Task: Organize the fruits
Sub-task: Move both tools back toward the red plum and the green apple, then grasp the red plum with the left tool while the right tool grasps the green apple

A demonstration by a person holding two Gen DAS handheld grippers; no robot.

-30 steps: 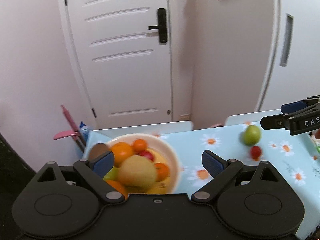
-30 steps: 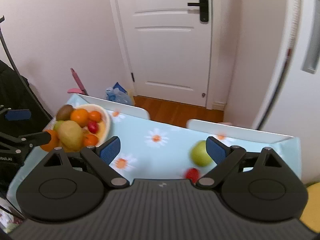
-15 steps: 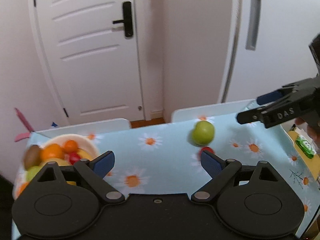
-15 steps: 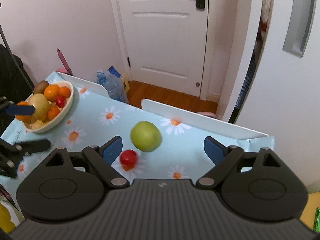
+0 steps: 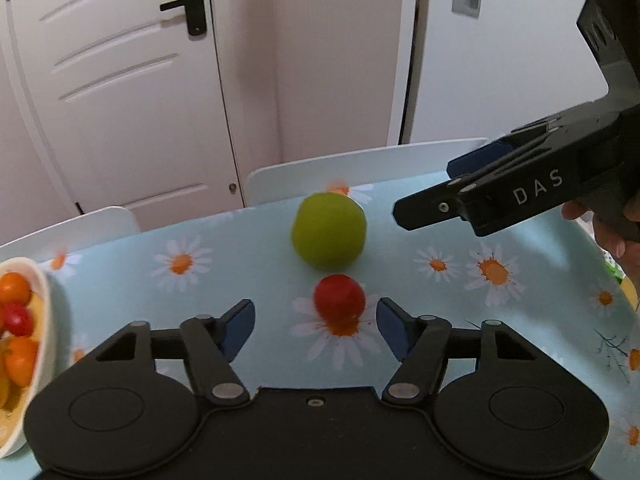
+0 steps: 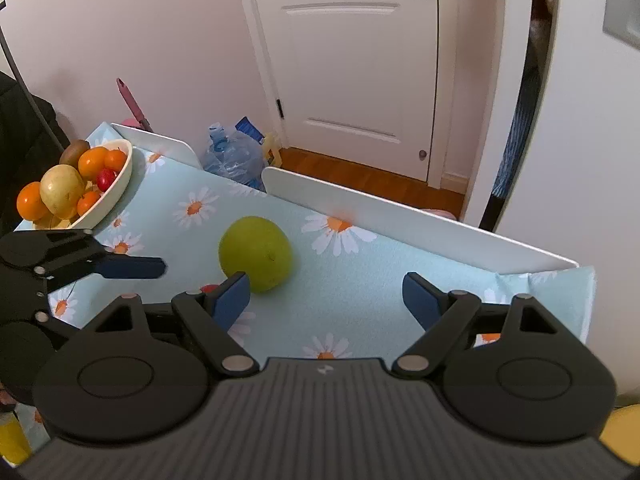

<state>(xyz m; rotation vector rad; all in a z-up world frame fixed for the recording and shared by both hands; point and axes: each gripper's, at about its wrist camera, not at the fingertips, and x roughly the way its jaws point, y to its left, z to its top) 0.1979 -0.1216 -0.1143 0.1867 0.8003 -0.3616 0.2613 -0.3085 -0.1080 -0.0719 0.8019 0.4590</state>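
Observation:
On the daisy-print tablecloth lie a green apple and, just in front of it, a small red fruit. My left gripper is low over the cloth with its jaws closing. The red fruit sits between the tips, nearer the right pad, and neither pad touches it. My right gripper is wide, its jaws closing slightly, with the green apple just ahead of its left finger. The red fruit peeks out behind that finger. A cream bowl of oranges and other fruit stands at the far left.
White chair backs line the table's far edge. A large water bottle stands on the floor behind them, before a white door. The right gripper, held by a hand, reaches in beside the apple. The table ends at the right.
Both grippers came down and swung away from the bowl toward the green apple and red fruit, which now look much larger. The left jaws have narrowed around the red fruit.

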